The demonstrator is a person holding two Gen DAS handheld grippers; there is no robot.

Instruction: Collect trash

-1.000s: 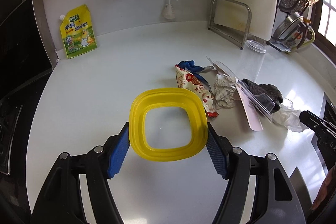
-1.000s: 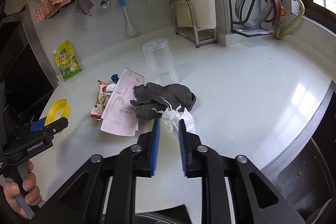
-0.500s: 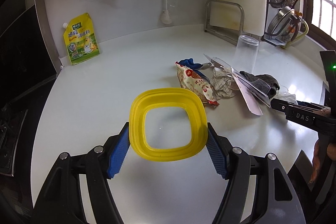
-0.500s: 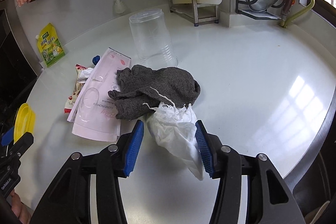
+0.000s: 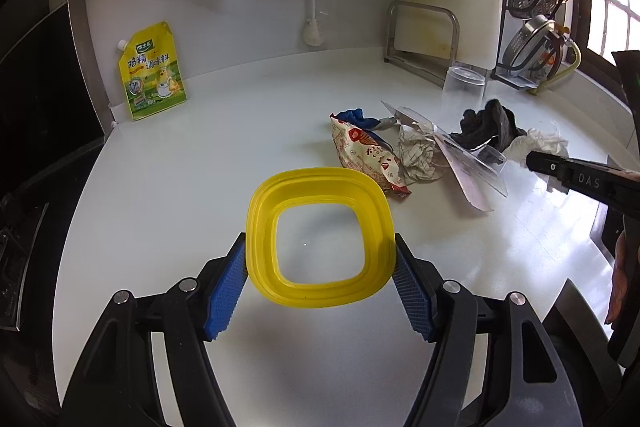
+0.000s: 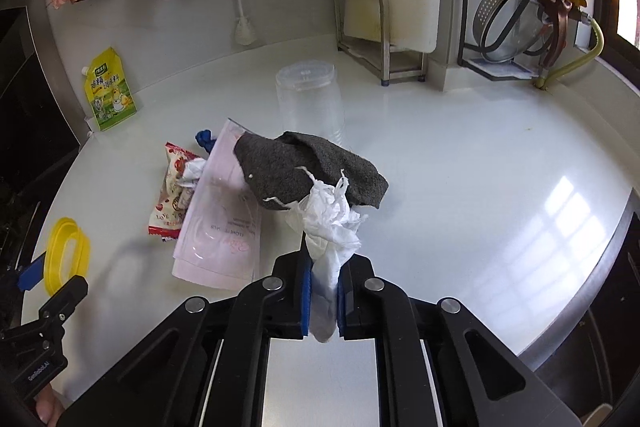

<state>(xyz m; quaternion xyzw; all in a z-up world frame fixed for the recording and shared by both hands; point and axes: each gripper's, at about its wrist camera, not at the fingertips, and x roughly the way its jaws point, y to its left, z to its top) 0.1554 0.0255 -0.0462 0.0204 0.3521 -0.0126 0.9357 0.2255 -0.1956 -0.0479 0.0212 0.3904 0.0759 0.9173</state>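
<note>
Trash-gathering step in hand, one piece already pinched. At far left, left gripper (image 5: 320,273) clamped across the sides of a yellow square ring (image 5: 320,237), held above the white counter (image 5: 192,187). Further right, a litter heap: red snack wrapper (image 6: 172,195), pink clear-fronted packet (image 6: 224,227), grey cloth (image 6: 308,171). Right gripper (image 6: 323,297), jaws just closed, pinching a crumpled white tissue (image 6: 330,223), upper end tangled by threads against the cloth. Next, probably: lift tissue free without dragging the cloth, then carry it to the ring; no bin in sight.
</note>
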